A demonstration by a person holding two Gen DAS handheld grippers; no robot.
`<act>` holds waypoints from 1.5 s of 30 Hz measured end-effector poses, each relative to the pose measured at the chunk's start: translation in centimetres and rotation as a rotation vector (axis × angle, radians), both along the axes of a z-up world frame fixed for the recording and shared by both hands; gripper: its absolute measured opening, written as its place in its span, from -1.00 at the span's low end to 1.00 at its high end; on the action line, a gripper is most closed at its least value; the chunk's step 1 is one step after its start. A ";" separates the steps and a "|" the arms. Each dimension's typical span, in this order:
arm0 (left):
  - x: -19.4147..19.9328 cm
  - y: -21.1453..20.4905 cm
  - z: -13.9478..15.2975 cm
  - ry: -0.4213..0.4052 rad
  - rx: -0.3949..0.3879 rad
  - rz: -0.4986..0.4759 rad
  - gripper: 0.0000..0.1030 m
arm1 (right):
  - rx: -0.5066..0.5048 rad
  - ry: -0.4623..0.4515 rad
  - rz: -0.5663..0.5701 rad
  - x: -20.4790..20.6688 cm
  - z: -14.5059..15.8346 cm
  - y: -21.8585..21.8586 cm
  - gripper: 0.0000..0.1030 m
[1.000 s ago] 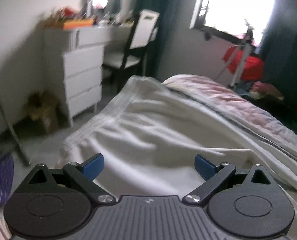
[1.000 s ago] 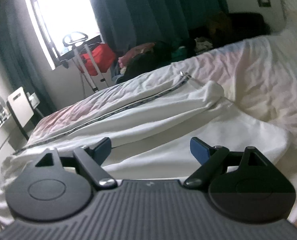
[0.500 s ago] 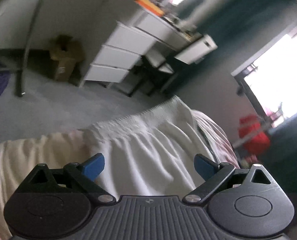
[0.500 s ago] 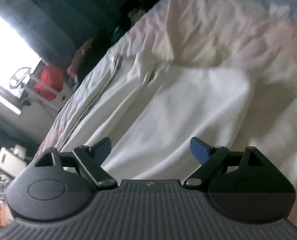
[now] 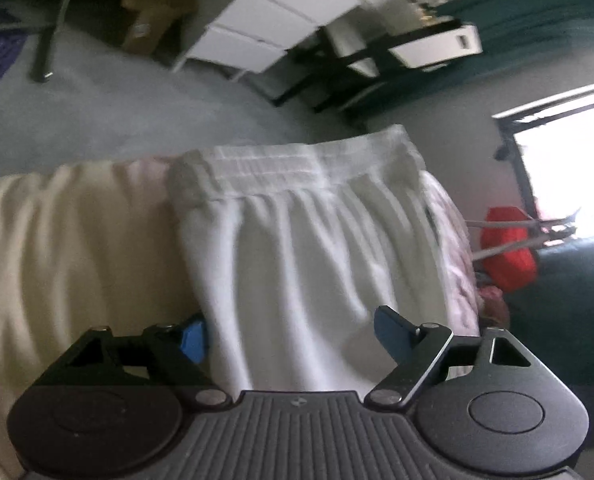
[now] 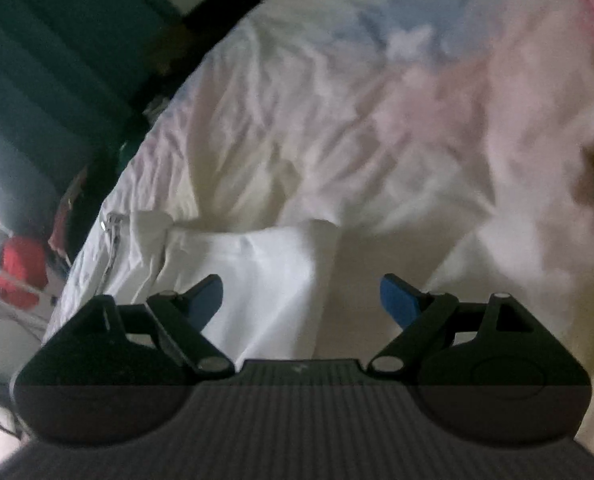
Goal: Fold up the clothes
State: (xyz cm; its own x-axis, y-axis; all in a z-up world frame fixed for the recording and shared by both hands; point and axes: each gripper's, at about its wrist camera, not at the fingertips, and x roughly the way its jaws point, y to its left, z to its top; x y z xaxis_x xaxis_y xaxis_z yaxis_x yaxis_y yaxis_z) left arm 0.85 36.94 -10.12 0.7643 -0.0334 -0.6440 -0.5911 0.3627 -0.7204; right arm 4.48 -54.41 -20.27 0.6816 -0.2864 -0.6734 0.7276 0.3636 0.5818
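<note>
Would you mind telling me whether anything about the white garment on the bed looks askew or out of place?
Yes: the white trousers are not flat. The fabric below the elastic waistband is bunched into ridges, and the waistband sits at the edge of the bed, over the floor.

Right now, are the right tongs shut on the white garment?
No: the right tongs stand open over the white garment, pads apart.

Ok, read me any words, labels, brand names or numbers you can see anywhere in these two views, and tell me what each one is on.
No text can be read in either view.
Cardboard box by the drawers: a pale label-like patch, too blurred to read.
Left hand-held gripper: a small mark on its ribbed body, too small to read.
Right hand-held gripper: a faint mark on its body, too dim to read.
White garment: no print or tag shows.
</note>
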 end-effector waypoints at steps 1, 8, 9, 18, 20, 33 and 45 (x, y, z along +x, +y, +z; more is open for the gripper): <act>-0.1 -0.4 0.3 -0.028 0.011 -0.006 0.63 | 0.009 0.001 -0.001 0.0 -0.1 0.0 0.69; 0.2 -1.2 0.3 -0.067 0.020 -0.011 0.44 | 0.079 0.013 -0.020 -0.3 -1.5 -0.3 0.68; 0.5 -1.3 0.0 -0.032 0.024 -0.014 0.34 | 0.092 0.016 -0.023 -0.3 -1.8 -0.3 0.67; 0.9 -1.0 -0.2 -0.053 0.019 -0.010 -0.63 | 0.141 -0.080 0.075 2.7 -2.8 -0.4 0.22; 0.7 -0.8 0.4 -0.104 0.022 -0.021 -0.78 | 0.130 -0.084 0.104 3.4 -2.6 0.0 -0.37; -2.9 -3.8 6.9 -0.316 0.313 0.031 -0.91 | -0.037 -0.298 0.068 -0.3 2.8 1.1 -0.89; 10.1 -7.0 12.0 -0.251 0.495 -0.015 -0.91 | -0.220 -0.304 0.158 12.4 11.0 1.4 -0.89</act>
